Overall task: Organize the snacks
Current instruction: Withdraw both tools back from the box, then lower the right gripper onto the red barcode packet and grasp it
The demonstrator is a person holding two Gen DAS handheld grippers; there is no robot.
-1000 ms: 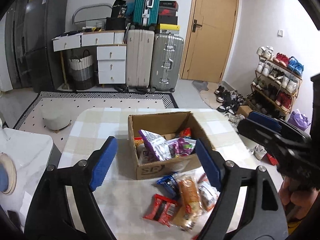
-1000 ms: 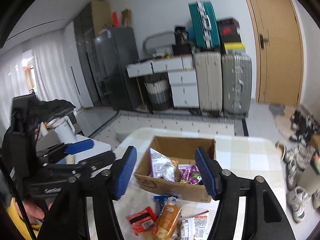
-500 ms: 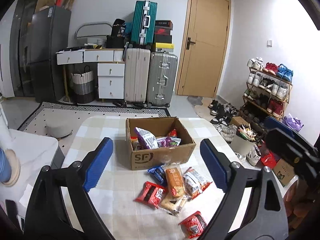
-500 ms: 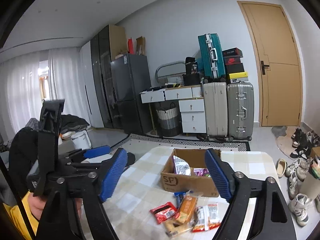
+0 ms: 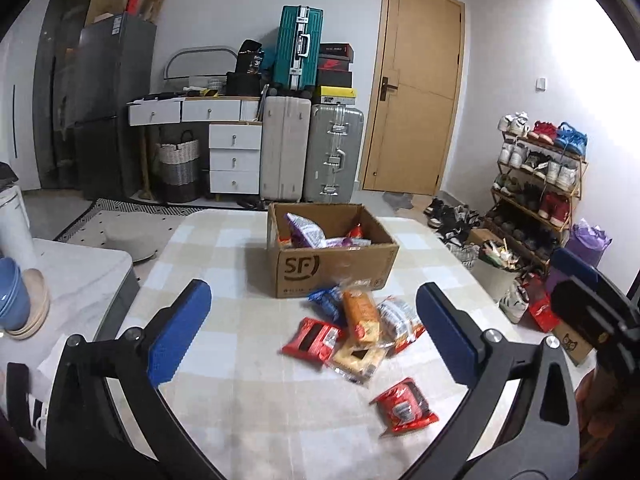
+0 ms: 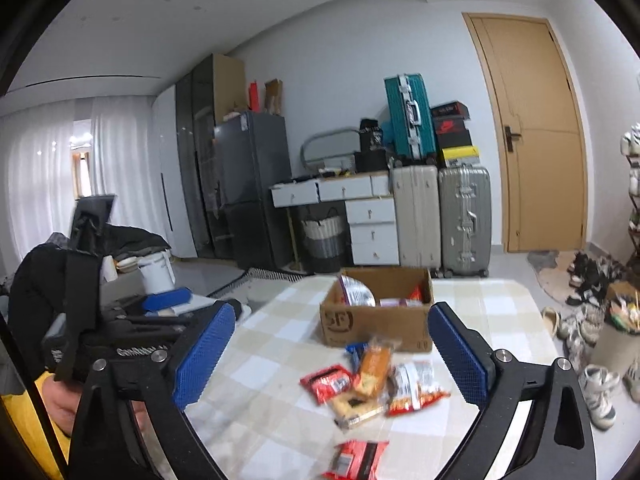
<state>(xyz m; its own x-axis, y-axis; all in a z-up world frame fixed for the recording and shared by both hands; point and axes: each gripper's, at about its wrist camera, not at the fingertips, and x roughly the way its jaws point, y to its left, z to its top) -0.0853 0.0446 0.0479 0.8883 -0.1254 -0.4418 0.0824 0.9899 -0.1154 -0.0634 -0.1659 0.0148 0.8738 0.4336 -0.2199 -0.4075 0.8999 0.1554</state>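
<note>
Left gripper (image 5: 314, 330) and right gripper (image 6: 332, 360): jaws opening, spread wide, nothing between them, hovering over the checked surface (image 5: 224, 264). Loose snack packets (image 5: 352, 336) piled just before the cardboard box (image 5: 332, 268); one red packet (image 5: 404, 406) lying apart, nearer the camera.

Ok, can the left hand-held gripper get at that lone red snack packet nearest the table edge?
Probably yes: the red snack packet lies alone on the table, nothing over it, and the left hand-held gripper is empty, its jaws opening.

Snack packets (image 5: 356, 330) lie on the table (image 5: 224, 248) before the box (image 5: 332, 266).
</note>
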